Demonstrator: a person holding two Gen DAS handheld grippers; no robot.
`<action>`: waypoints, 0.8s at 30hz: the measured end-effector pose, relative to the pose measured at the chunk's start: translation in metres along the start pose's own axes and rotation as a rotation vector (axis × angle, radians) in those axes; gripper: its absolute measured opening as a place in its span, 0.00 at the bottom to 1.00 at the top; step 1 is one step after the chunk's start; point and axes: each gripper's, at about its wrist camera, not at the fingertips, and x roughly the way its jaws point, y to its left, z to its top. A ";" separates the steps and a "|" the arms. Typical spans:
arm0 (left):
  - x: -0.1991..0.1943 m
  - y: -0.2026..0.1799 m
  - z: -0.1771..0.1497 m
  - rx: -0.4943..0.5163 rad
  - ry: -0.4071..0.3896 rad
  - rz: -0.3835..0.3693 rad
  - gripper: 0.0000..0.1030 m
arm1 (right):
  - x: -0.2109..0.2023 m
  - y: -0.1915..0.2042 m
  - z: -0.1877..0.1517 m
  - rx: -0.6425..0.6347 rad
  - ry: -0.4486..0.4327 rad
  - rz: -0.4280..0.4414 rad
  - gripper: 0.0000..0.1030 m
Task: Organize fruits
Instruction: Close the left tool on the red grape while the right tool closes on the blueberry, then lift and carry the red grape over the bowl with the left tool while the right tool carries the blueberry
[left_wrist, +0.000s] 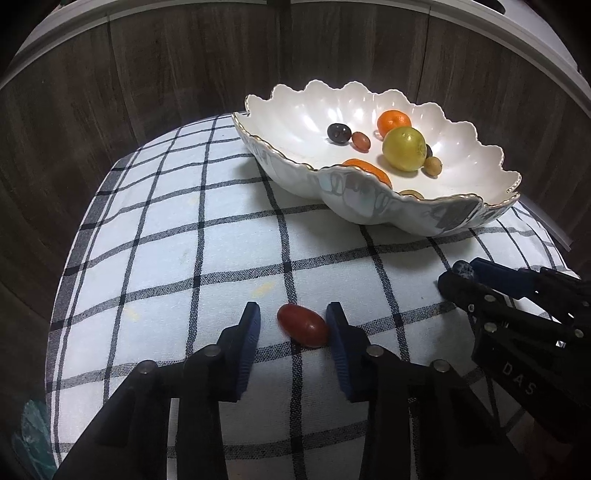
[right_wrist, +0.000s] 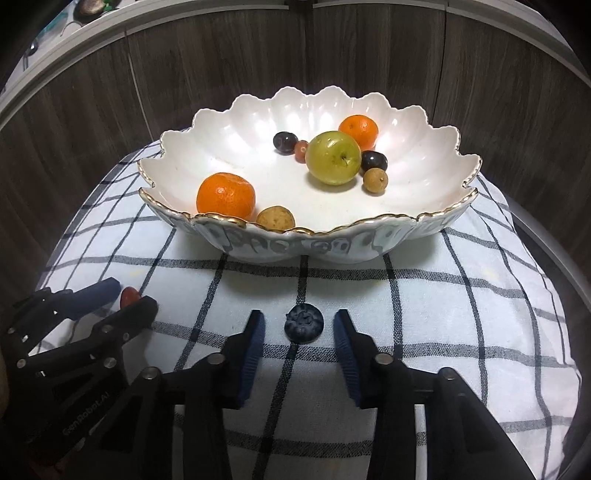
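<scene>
Evidently both grippers are set to pick at once, each with a small fruit between its jaws. The left gripper (left_wrist: 293, 325) straddles a red grape tomato (left_wrist: 303, 325) lying on the checked cloth (left_wrist: 166, 236) in front of the bowl (left_wrist: 369, 206). Its right pad looks to be touching the fruit's end or very nearly so, while a clear gap shows on the other side, so the jaws are narrowed around it but not yet clamped. The right gripper (right_wrist: 299, 326) frames a blueberry (right_wrist: 304, 324), also on the cloth in front of the bowl, with cloth visible on both sides of the berry: jaws part-closed, nothing gripped.

Both tools point steeply down toward the cloth, which suits low round fruit that would roll away from a sideways push. The tomato lies slantwise across the left jaws, so I judge it may turn or squirt out as they close.

Outward, the two grippers stand side by side in front of the bowl, close but apart. The bowl already holds two mandarins, a green plum, dark grapes and small brown fruits, mostly toward its far and right part; its near middle floor is bare and gives room to drop into. Its scalloped, gold-edged near rim rises between grippers and that floor, so each load must go up and over it. The cloth falls away at its edges onto dark wood.
</scene>
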 end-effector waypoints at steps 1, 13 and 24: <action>0.000 0.000 0.000 0.000 0.000 -0.003 0.32 | 0.000 0.000 0.000 0.001 -0.001 0.000 0.33; -0.004 0.002 0.002 -0.004 0.005 -0.010 0.25 | -0.003 0.000 0.001 -0.006 -0.003 0.000 0.22; -0.029 0.004 0.009 -0.011 -0.036 0.006 0.25 | -0.021 0.003 0.004 -0.014 -0.035 0.012 0.22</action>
